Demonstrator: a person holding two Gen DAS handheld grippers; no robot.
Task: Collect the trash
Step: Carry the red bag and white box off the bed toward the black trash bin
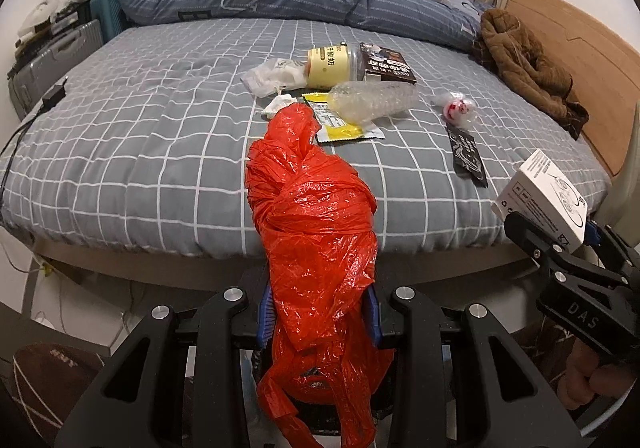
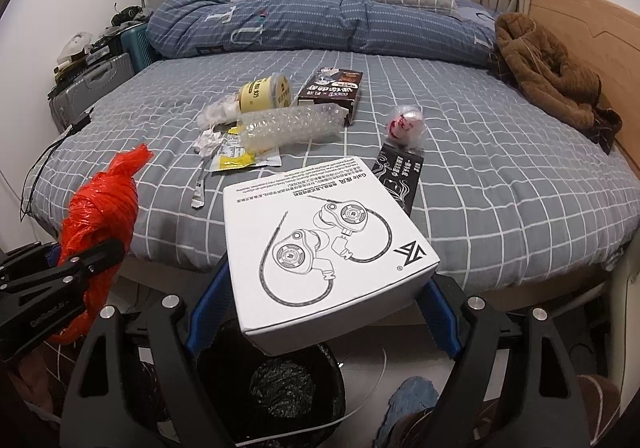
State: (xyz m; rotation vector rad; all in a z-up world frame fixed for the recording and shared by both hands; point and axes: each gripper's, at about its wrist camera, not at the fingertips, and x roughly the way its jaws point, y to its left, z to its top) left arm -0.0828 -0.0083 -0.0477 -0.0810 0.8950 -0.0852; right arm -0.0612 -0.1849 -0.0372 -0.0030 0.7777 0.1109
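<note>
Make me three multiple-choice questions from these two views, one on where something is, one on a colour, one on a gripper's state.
1. Where is the bin?
A. on the bed
B. on the floor below the white box
C. beside the pillow

2. What colour is the bag in the left gripper?
A. red
B. green
C. black

3. What is the right gripper doing?
A. hanging open and empty
B. clamping the white box
C. pinching a spoon

Answers:
1 B, the dark-lined bin shows under the box in the right wrist view.
2 A, the crumpled plastic is bright red.
3 B, both blue pads press the box's sides.
</note>
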